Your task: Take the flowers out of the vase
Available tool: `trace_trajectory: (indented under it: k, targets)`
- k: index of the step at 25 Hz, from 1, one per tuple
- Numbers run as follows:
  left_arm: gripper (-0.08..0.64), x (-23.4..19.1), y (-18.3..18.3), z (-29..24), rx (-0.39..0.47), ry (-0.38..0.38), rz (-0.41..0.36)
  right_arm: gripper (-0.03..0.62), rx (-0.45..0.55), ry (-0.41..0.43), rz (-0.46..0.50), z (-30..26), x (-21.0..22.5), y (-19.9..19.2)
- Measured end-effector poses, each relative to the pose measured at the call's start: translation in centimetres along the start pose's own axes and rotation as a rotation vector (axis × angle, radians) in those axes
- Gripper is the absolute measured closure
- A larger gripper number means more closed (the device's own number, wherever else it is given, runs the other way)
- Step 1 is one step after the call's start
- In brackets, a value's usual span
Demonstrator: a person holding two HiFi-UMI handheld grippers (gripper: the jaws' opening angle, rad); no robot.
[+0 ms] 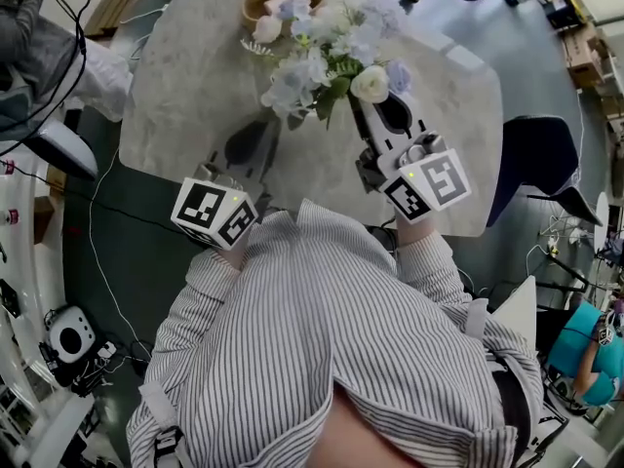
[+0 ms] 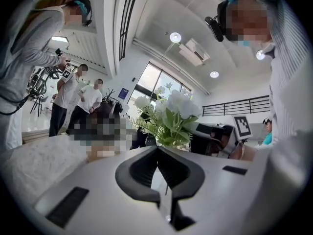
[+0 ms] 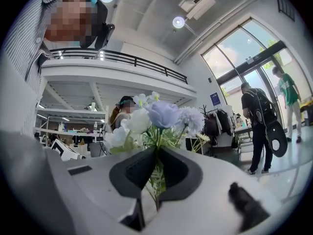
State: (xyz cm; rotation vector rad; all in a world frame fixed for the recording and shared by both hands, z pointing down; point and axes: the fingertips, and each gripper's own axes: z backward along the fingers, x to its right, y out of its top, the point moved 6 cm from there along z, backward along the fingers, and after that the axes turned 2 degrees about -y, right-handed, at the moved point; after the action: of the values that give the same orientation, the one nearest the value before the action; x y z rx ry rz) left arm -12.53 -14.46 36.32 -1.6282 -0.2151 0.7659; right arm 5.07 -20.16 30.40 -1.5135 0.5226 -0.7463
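The flowers (image 1: 327,66) stand right at the tips of our right claw (image 1: 359,103). Its jaws are clamped on the green stems just under the blooms, and the right gripper view shows stems and leaves running down through the narrow slit between the jaws (image 3: 156,153).

The bunch has its long axis upright, with the heads pointing up above the claw and the stems dropping away below it. The claw lies level, so it crosses the stems at about a right angle. We judge that the next move depends on this: a pull straight up along the stems, not sideways.

We cannot make out a vase under the blooms from the head view, so we cannot tell whether the stems are free of it yet.

Our left claw (image 1: 265,125) has its jaws together on nothing. From it the flowers (image 2: 171,111) rise just beyond the tips and a little toward the right claw. The right hand is therefore the one on the job, and the left is near but idle.

Past the blooms, well beyond both claws, a tan bowl (image 1: 255,3) sits at the far edge of the marble table (image 1: 195,86).
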Motion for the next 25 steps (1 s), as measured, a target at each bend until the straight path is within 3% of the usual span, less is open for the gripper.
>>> trace_trajectory:
  k: [25]
  targets:
    - [0.548, 0.01, 0.36, -0.21, 0.014, 0.031, 0.0, 0.557, -0.007, -0.004, -0.043, 0.14, 0.08, -0.57]
